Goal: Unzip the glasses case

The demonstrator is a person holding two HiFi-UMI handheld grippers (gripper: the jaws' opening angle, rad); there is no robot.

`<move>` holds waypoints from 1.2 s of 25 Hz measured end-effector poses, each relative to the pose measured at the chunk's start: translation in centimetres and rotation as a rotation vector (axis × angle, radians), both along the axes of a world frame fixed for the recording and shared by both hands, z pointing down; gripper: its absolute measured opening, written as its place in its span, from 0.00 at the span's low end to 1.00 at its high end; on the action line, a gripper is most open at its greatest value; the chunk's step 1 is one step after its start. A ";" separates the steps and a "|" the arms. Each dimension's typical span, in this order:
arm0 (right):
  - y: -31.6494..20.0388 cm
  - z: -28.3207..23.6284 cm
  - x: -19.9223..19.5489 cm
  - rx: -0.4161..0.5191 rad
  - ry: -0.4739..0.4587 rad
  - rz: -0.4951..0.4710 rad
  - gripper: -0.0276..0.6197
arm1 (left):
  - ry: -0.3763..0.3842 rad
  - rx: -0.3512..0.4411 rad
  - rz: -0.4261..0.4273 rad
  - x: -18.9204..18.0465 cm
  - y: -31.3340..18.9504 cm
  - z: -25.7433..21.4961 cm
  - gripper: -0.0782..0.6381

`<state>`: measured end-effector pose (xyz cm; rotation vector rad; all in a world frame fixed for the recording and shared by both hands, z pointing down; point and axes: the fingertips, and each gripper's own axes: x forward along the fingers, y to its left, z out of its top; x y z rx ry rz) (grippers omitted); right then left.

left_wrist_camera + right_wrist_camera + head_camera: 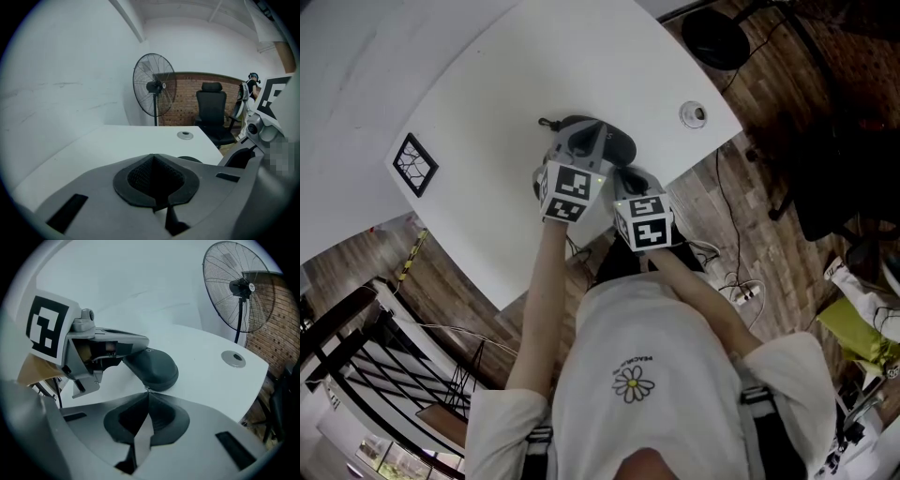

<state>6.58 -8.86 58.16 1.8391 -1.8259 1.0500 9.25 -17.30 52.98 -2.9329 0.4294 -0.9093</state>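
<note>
White table bears dark glasses case, marker square, grommet.

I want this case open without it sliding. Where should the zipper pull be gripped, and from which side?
Pinch the small metal zipper pull jutting from the near rim of the glasses case, coming in low from the person's side. It is a thin tab, so only jaw tips fit; the right gripper looks shut on it.

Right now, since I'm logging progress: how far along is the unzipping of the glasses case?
Done: the left hand-held gripper, shut, rests against the glasses case on the table. In hand: the right hand-held gripper seems pinched on the zipper pull at the case's edge. Left: pulling the zip round; the case looks closed.
</note>
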 end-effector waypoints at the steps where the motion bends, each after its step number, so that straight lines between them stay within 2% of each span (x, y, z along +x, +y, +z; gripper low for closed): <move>1: 0.2 0.0 0.2 -0.006 0.006 -0.005 0.05 | 0.005 0.003 -0.004 0.0 0.0 0.0 0.13; 5: 1.2 0.4 2.2 -0.038 0.025 0.014 0.05 | 0.021 -0.002 -0.020 -0.1 -0.1 0.1 0.13; 8: 1.5 0.3 4.7 -0.043 0.073 0.023 0.05 | 0.051 -0.007 -0.019 -0.4 0.1 -0.1 0.13; 17: -1.7 0.5 6.1 -0.052 0.222 -0.312 0.05 | 0.043 -0.024 -0.050 -0.6 -0.3 0.2 0.13; 20: -0.9 0.3 5.8 -0.055 0.216 -0.410 0.05 | 0.037 -0.047 -0.090 -0.3 0.1 0.2 0.13; 22: 0.1 0.1 4.6 -0.060 0.185 -0.474 0.05 | 0.023 -0.072 -0.126 -0.6 0.4 0.0 0.13; 25: 2.2 -0.3 0.6 -0.051 0.173 -0.641 0.05 | -0.015 -0.080 -0.179 -1.7 1.0 -0.2 0.13; 28: 3.7 -1.4 -4.5 -0.004 0.172 -0.813 0.05 | -0.034 -0.062 -0.265 -4.0 1.1 -1.1 0.13; 30: 4.1 -2.1 -7.0 0.035 0.178 -0.888 0.05 | -0.062 -0.049 -0.339 -6.0 1.4 -1.5 0.13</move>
